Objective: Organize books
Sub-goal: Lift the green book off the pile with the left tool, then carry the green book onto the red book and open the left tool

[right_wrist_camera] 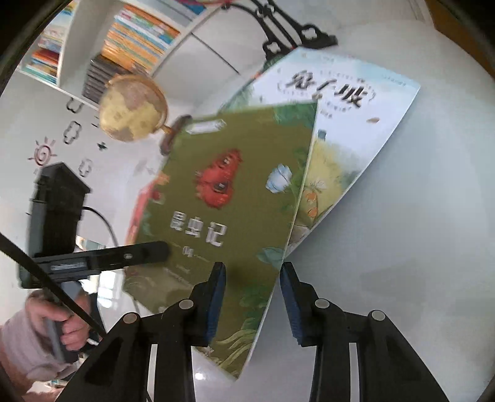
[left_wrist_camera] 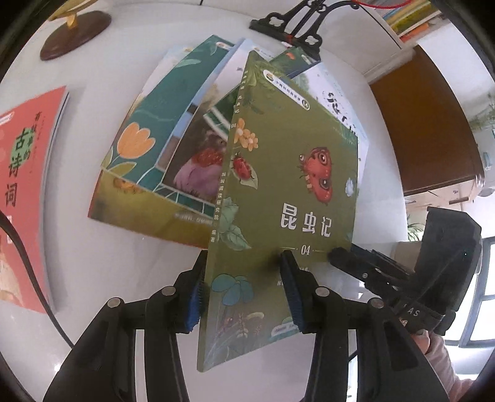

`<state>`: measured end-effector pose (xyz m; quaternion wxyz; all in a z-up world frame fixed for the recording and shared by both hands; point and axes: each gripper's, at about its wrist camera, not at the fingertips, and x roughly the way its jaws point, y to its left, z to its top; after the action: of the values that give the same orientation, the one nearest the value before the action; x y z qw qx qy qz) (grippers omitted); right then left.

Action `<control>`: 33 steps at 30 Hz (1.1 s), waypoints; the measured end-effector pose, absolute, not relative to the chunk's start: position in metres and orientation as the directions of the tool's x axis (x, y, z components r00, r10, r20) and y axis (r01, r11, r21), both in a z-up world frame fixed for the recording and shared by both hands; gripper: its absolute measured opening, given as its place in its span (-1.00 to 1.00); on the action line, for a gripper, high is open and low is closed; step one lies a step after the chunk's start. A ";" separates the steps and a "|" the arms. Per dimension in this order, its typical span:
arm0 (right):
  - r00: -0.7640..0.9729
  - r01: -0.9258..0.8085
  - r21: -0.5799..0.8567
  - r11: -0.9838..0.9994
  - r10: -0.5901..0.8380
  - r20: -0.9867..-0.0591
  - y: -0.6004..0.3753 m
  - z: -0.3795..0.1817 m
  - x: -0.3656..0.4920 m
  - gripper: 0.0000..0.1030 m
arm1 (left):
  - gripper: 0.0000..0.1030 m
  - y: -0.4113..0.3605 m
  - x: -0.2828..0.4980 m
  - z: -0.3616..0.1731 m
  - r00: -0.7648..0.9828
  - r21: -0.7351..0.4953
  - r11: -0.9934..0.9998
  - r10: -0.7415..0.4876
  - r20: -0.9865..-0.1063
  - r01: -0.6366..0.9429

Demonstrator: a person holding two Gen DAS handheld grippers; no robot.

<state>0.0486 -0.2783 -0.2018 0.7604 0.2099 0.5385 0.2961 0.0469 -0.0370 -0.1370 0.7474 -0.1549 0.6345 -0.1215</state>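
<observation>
table: white | shelf: white, full | window: daylight

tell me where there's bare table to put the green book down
Bare table lies right of the white book, and between the red book and the fanned pile. It is crowded at the pile and bookend.

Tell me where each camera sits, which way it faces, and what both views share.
Left wrist: on the left tongs, looking down at the green insect book they clamp; right tongs visible.
Right wrist: on the right tongs, looking down along that book's edge; left tongs and a hand visible.
Shared: the book, white table.
</observation>
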 end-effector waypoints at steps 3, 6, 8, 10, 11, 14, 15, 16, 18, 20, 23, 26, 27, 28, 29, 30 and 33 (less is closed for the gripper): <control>0.232 -0.203 0.659 0.724 0.690 -0.686 -0.274 -0.206 0.052 -0.24 | -0.20 -0.040 0.047 -0.140 0.155 -0.366 0.931 -0.361 -0.920 -0.004; 0.189 -0.162 0.714 0.681 0.732 -0.655 -0.278 -0.214 0.051 -0.27 | -0.20 -0.043 0.044 -0.139 0.157 -0.355 0.935 -0.352 -0.923 0.003; 0.222 -0.198 0.690 0.697 0.717 -0.661 -0.279 -0.206 0.042 -0.34 | -0.20 -0.045 0.041 -0.132 0.181 -0.344 0.938 -0.344 -0.921 0.030; 0.268 -0.255 0.643 0.722 0.692 -0.670 -0.278 -0.190 0.034 -0.53 | -0.20 -0.047 0.039 -0.128 0.191 -0.361 0.931 -0.365 -0.911 0.056; 0.289 -0.285 0.616 0.735 0.678 -0.675 -0.277 -0.181 0.029 -0.56 | -0.20 -0.048 0.037 -0.127 0.188 -0.375 0.925 -0.380 -0.906 0.063; 0.340 -0.360 0.516 0.777 0.624 -0.703 -0.269 -0.158 0.020 -0.58 | -0.20 -0.049 0.035 -0.123 0.199 -0.393 0.916 -0.400 -0.895 0.074; 0.349 -0.382 0.484 0.787 0.608 -0.713 -0.264 -0.153 0.018 -0.58 | -0.20 -0.048 0.035 -0.122 0.206 -0.395 0.916 -0.402 -0.892 0.075; 0.359 -0.411 0.446 0.795 0.591 -0.722 -0.258 -0.145 0.014 -0.58 | -0.20 -0.048 0.034 -0.119 0.215 -0.399 0.914 -0.405 -0.889 0.075; 0.375 -0.463 0.378 0.801 0.564 -0.736 -0.246 -0.132 0.009 -0.58 | -0.20 -0.043 0.034 -0.114 0.238 -0.418 0.906 -0.422 -0.875 0.071; 0.395 -0.501 0.327 0.802 0.547 -0.738 -0.237 -0.120 0.003 -0.58 | -0.20 -0.036 0.033 -0.108 0.257 -0.429 0.901 -0.432 -0.865 0.068; 0.415 -0.513 0.313 0.800 0.550 -0.725 -0.231 -0.106 0.000 -0.58 | -0.20 -0.026 0.034 -0.101 0.274 -0.437 0.897 -0.439 -0.856 0.072; 0.414 -0.523 0.307 0.795 0.552 -0.724 -0.224 -0.100 0.000 -0.58 | -0.20 -0.016 0.030 -0.098 0.291 -0.438 0.896 -0.440 -0.849 0.076; 0.410 -0.527 0.305 0.794 0.551 -0.727 -0.219 -0.099 0.000 -0.58 | -0.20 -0.013 0.029 -0.097 0.296 -0.435 0.897 -0.438 -0.849 0.079; 0.408 -0.530 0.302 0.792 0.551 -0.728 -0.218 -0.098 -0.001 -0.58 | -0.20 -0.011 0.026 -0.096 0.300 -0.430 0.899 -0.433 -0.850 0.080; 0.408 -0.535 0.297 0.791 0.550 -0.728 -0.214 -0.096 -0.002 -0.58 | -0.20 -0.008 0.024 -0.095 0.306 -0.421 0.903 -0.425 -0.852 0.082; 0.408 -0.539 0.296 0.789 0.552 -0.728 -0.210 -0.094 -0.003 -0.58 | -0.20 -0.006 0.023 -0.094 0.310 -0.416 0.905 -0.421 -0.853 0.084; 0.408 -0.550 0.290 0.783 0.555 -0.725 -0.197 -0.090 -0.004 -0.58 | -0.20 0.005 0.020 -0.092 0.319 -0.412 0.907 -0.416 -0.851 0.085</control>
<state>-0.0035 -0.1971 -0.0897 0.8389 0.0026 0.4333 0.3292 0.0195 0.0047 -0.0920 0.7986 -0.1474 0.5620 -0.1569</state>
